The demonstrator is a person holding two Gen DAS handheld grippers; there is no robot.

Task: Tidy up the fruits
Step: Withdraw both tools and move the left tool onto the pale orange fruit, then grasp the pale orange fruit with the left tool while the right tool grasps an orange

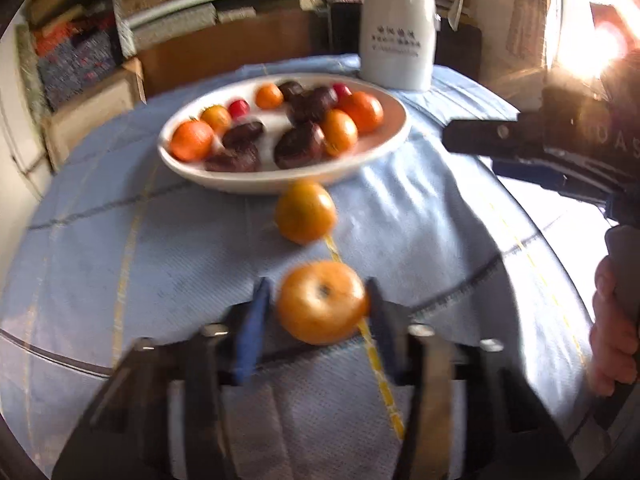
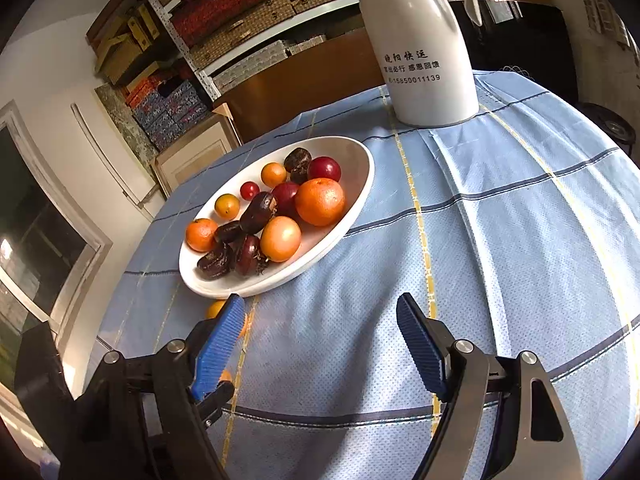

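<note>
— What does the table look like?

— A pale blue woven cloth (image 2: 500, 240) with dark and yellow stripes covers it. A white oval ceramic dish (image 2: 360, 164) holds oranges, red plums and dark wrinkled fruit; a tall white thermos jug with black printed lettering (image 2: 420, 52) stands behind it. Shelves of patterned boxes (image 2: 224, 12) line the wall.

— And the left gripper (image 1: 316, 304)?

— Its blue-padded jaws straddle a round orange fruit with a dimpled top (image 1: 322, 302); the right pad looks to be touching, the left shows a sliver of gap, though blur leaves that unsure. A second loose orange fruit (image 1: 306, 212) lies just before the dish.

— The right gripper (image 2: 320, 344)?

— Spread wide above bare cloth, holding nothing.
</note>
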